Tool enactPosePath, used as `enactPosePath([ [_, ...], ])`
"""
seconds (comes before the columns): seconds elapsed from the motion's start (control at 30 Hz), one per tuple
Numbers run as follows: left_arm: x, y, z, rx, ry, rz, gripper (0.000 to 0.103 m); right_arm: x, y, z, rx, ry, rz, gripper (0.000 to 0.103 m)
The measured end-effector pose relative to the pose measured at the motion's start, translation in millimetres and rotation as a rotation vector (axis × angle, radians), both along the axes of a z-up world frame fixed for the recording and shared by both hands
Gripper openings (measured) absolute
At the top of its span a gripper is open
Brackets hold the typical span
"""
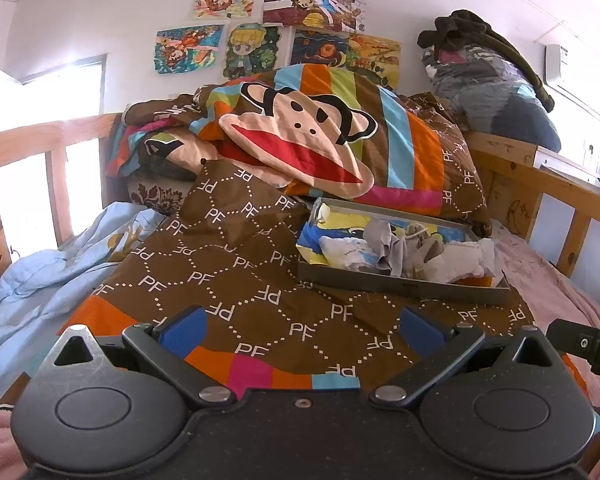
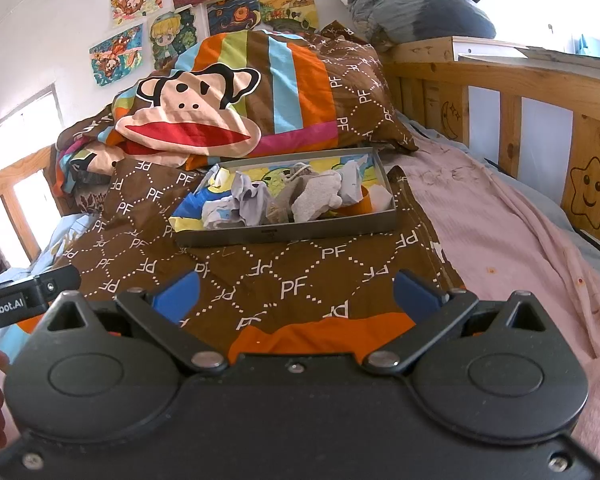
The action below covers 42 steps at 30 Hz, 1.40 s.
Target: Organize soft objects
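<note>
Both grippers are held low over the brown PF-print quilt (image 2: 260, 264), jaws spread wide, nothing between the blue pads on either side. Left gripper (image 1: 302, 326) sits just left of the right gripper (image 2: 296, 294); the tip of each is seen at the edge of the other's view.

The soft objects (image 2: 284, 196) are bunched in the shallow grey tray (image 2: 284, 234) ahead: crumpled small cloths in white, grey and beige, possibly socks, though the pile is too tangled for that to be settled. The tray rests on the quilt, in front of the monkey-face pillow (image 2: 188, 116), with the pink sheet (image 2: 500, 220) to its right.

The stage can't be fixed from this: the same scene is given by a heap waiting to be sorted and by items already gathered into the tray.

If a pick is made, one piece should be taken at a time, by a raised fold at the top of the pile rather than by a deep plunge. The tray is light and sits on soft bedding, so tipping or dragging is likely if its wall is pushed; bracing by the free gripper is advised.
</note>
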<state>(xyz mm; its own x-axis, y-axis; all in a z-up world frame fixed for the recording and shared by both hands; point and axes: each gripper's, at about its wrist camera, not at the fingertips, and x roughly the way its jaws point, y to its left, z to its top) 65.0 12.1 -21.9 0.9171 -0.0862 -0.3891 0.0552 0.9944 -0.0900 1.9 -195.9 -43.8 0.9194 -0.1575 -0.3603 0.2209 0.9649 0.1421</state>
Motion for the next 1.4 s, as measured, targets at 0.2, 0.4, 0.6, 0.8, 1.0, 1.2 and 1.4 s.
enactPosePath([
  [0.2,-0.1,-0.5,0.0,0.001,-0.001,-0.001,0.102,0.5,0.0,-0.1,0.0,0.0,0.0,0.103],
  [0.4,-0.3,-0.8,0.2,0.001,0.0,0.0,0.102,0.1,-0.1,-0.1,0.0,0.0,0.0,0.103],
  [0.6,-0.5,-1.0,0.2,0.002,-0.001,0.0,0.102,0.4,-0.1,-0.2,0.0,0.0,0.0,0.103],
  [0.8,-0.5,-1.0,0.2,0.003,0.0,0.0,0.102,0.4,-0.1,-0.3,0.0,0.0,0.0,0.103],
  [1.0,-0.7,-1.4,0.1,0.003,0.0,0.0,0.102,0.3,0.0,-0.2,0.001,0.0,0.0,0.103],
  [1.2,-0.8,-1.7,0.1,0.002,-0.001,-0.001,0.102,0.1,0.2,-0.2,0.001,0.0,-0.001,0.103],
  [1.4,-1.4,-5.2,0.5,0.004,-0.005,-0.01,0.102,0.1,0.1,-0.2,0.002,0.0,0.0,0.103],
])
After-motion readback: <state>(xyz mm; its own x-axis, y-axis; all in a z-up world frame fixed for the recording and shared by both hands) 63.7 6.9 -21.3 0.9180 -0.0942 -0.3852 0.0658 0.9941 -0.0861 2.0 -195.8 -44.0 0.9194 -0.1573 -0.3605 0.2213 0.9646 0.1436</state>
